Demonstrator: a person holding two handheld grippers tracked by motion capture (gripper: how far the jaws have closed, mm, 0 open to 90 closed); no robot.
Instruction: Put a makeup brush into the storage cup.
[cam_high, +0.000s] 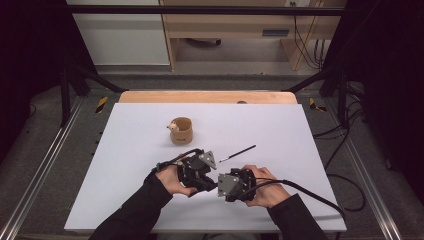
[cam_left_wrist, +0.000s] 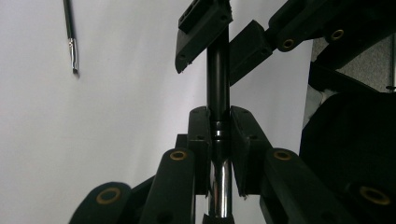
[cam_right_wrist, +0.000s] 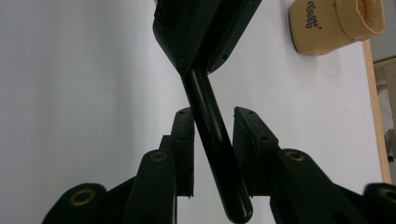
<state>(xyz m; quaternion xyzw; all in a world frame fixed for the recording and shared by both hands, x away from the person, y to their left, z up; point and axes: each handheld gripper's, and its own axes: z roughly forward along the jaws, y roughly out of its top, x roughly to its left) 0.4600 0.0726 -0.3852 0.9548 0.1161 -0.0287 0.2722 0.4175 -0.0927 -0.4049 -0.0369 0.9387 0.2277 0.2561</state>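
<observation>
A black brush (cam_left_wrist: 218, 70) with a silver band near its lower end stands clamped between the pads of my left gripper (cam_left_wrist: 218, 114), which is shut on it. Its plain black end (cam_right_wrist: 205, 102) slants between the jaws of my right gripper (cam_right_wrist: 212, 114), and a sliver of white table shows beside the right pad. In the high view the left gripper (cam_high: 210, 179) and right gripper (cam_high: 223, 186) meet tip to tip near the table's front. A second thin black brush (cam_high: 237, 153) (cam_left_wrist: 70, 37) lies flat just beyond them.
A small tan wooden cup (cam_high: 181, 131) (cam_right_wrist: 336, 23) with a little figure on its rim stands mid-table, behind the hands. The white table mat (cam_high: 125, 165) spreads wide on both sides. Cables trail off the right edge.
</observation>
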